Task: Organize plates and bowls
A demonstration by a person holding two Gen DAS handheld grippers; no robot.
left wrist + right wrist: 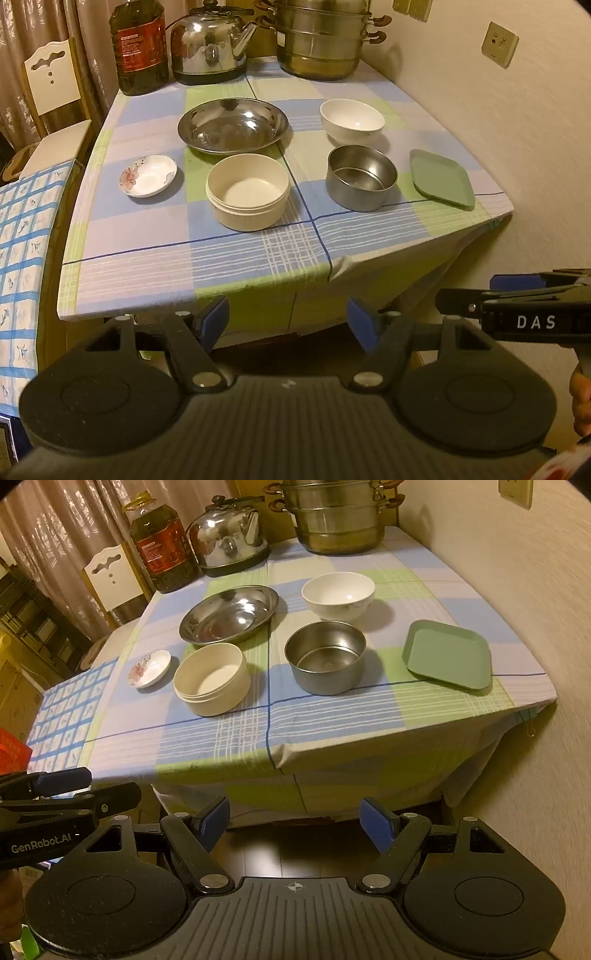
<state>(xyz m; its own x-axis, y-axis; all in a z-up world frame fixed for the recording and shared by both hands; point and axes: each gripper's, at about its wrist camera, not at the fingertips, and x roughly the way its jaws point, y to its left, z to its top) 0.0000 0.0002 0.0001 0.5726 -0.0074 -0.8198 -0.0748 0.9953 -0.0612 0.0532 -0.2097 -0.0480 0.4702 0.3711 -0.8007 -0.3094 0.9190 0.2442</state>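
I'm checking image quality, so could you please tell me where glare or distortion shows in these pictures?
Left wrist view: warm dim light, kettle and wide steel dish carry bright reflections, table edge bows from fisheye. Right wrist view: same glare on steel dish, wall smeared at the rim.

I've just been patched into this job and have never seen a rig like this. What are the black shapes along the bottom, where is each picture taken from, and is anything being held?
Each picture comes from a camera on a hand-held gripper, looking forward along its two blue-padded fingers. The left gripper and right gripper are both open, holding nothing, short of the table. On the checked tablecloth sit a flowered saucer, steel basin, cream round container, white bowl, steel bowl and green square plate. Behind stand an oil bottle, kettle and steamer pot.
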